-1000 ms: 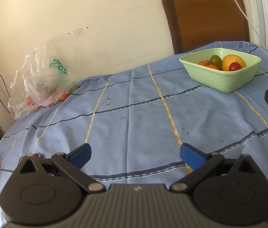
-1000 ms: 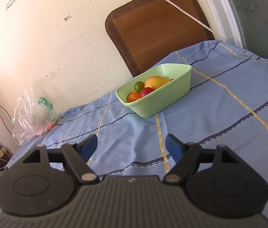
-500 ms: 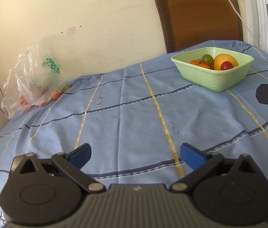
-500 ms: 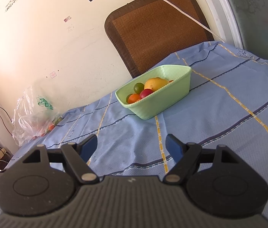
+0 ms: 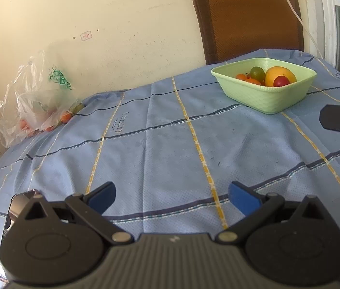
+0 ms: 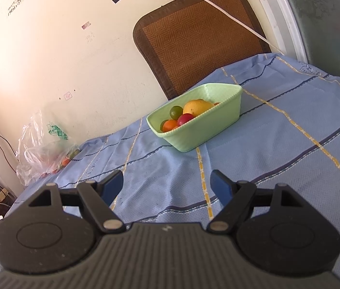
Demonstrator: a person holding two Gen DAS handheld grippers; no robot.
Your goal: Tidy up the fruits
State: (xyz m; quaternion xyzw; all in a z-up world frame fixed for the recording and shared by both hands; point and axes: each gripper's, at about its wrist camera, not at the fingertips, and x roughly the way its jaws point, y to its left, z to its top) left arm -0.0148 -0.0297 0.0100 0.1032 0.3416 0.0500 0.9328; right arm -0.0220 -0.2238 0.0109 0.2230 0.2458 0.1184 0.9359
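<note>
- The pale green ribbed plastic basket (image 6: pixel 201 122) of fruit sits on the blue checked cloth-covered surface (image 5: pixel 170 144), ahead of both tools and close to the brown woven chair back (image 6: pixel 194 38).
- From the right hand-held gripper (image 6: pixel 166 186) the basket lies ahead and slightly right of centre, its long axis running diagonally away to the right; this one looks the nearer of the two.
- From the left hand-held gripper (image 5: pixel 172 196) the same basket lies far ahead and well to the right.
- Both are released, blue pads spread wide with nothing between them.
- In the basket: a yellow mango (image 6: pixel 197 107), a green round fruit (image 6: pixel 175 111), a red one (image 6: pixel 185 119) and an orange one (image 6: pixel 169 125).
- A crumpled clear plastic bag (image 5: pixel 39 101) holding more small orange fruit lies at the far left edge, well apart from the basket; I judge the left arm better placed for it.
</note>
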